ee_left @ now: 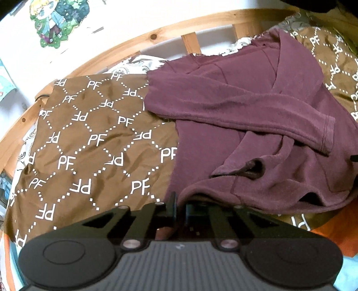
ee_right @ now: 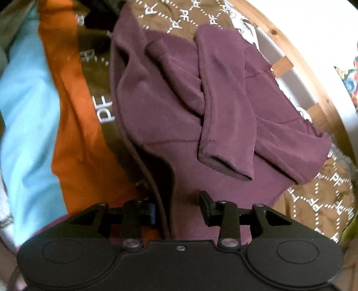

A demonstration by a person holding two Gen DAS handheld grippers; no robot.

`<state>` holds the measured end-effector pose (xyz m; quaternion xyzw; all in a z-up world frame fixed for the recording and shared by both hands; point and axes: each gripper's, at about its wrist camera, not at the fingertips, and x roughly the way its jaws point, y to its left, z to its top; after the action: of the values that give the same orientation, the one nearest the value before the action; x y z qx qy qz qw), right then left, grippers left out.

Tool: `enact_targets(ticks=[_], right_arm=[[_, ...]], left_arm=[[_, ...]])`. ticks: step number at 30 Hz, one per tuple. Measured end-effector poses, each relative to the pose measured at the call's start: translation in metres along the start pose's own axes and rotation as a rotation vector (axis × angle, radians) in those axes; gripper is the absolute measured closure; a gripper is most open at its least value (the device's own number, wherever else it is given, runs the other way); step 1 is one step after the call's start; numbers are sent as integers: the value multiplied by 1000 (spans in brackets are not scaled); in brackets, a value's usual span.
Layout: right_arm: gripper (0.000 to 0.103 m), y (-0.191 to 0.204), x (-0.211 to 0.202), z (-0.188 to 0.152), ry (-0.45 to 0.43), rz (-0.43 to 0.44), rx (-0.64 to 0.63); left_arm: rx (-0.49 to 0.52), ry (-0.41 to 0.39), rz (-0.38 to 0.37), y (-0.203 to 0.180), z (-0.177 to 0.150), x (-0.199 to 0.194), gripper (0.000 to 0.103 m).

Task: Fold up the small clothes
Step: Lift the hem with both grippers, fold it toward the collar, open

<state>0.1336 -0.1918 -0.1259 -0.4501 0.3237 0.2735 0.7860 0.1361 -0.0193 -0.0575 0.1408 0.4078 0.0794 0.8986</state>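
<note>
A maroon long-sleeved top [ee_left: 235, 107] lies on a brown "PF" patterned cloth [ee_left: 89, 138], both sleeves folded across its body. My left gripper [ee_left: 179, 208] is shut at the top's near hem, and maroon fabric shows between its jaws. In the right wrist view the same top [ee_right: 179, 100] fills the middle, one sleeve cuff [ee_right: 226, 165] lying on its body. My right gripper [ee_right: 177, 210] is open, its fingers [ee_right: 207, 201] straddling the top's near edge; a fold of the fabric runs between them.
A wooden bed rail [ee_left: 125, 44] curves behind the cloth, with a white wall and stickers [ee_left: 58, 20] beyond. An orange garment [ee_right: 76, 125] and a light blue one [ee_right: 29, 107] lie left of the top in the right wrist view.
</note>
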Motion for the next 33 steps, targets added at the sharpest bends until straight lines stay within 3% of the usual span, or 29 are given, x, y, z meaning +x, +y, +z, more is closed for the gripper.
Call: enact_targets(ticks=[1, 3, 10, 18, 21, 26, 28, 33], right_arm=[[68, 0, 0, -1, -6, -9, 3], [98, -3, -7, -3, -35, -67, 1], [98, -5, -61, -7, -103, -258, -144], [99, -6, -135, -18, -175, -328, -170], [99, 0, -165, -26, -177, -267, -147], [99, 5, -218, -38, -168, -41, -6], [99, 4, -233, -41, -169, 9, 40], [99, -5, -242, -43, -174, 9, 97]], left_arm=[[-9, -10, -7, 2, 0, -2, 98], [-18, -46, -18, 6, 0, -11, 98], [40, -151, -52, 8, -4, -58, 99], [90, -221, -99, 11, -29, -121, 100], [106, -225, -130, 17, -41, -148, 99], [146, -226, -188, 27, -61, -191, 99], [143, -213, -219, 28, -64, -199, 99], [124, -221, -200, 28, -52, -195, 99]])
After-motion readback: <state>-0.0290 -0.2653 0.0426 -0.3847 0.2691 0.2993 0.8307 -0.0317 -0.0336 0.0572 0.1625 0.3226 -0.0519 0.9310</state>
